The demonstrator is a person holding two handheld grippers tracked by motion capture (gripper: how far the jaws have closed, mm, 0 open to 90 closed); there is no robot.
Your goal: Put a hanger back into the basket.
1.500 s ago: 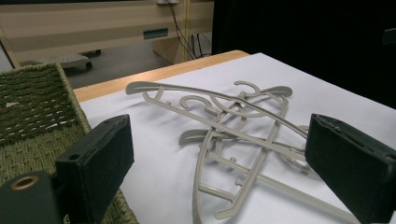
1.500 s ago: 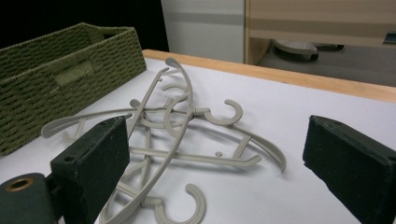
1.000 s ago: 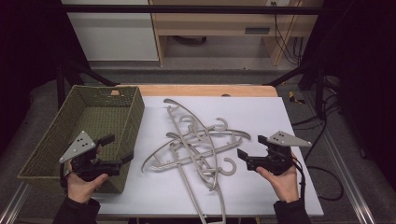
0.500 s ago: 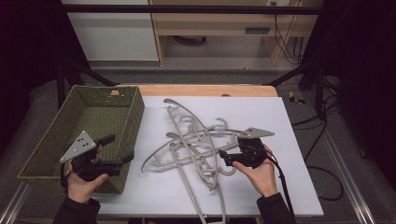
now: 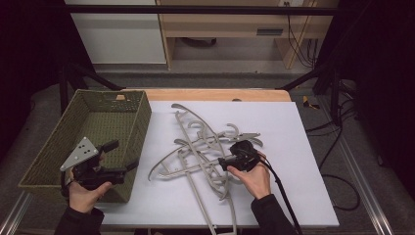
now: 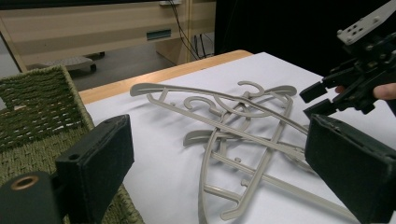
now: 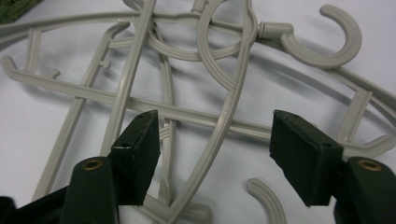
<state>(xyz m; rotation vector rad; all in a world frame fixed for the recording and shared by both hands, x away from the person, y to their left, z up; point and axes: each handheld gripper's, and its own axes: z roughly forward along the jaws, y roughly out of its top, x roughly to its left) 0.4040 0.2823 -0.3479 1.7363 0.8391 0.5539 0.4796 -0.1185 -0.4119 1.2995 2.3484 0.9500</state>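
Your right gripper (image 7: pixel 212 154), jaws just closing but not gripping, straddles a hanger bar (image 7: pixel 224 126) running straight away from it.

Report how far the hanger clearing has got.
Nothing looks done: the basket holds no hangers, and the whole tangle of hangers lies on the white table. In hand: the right gripper is over the pile, its jaws just closing around a hanger arm, not yet pressing. The left gripper waits open by the basket. All hangers remain.

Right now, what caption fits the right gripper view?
Open right gripper straddling grey plastic hangers, jaws just closing.
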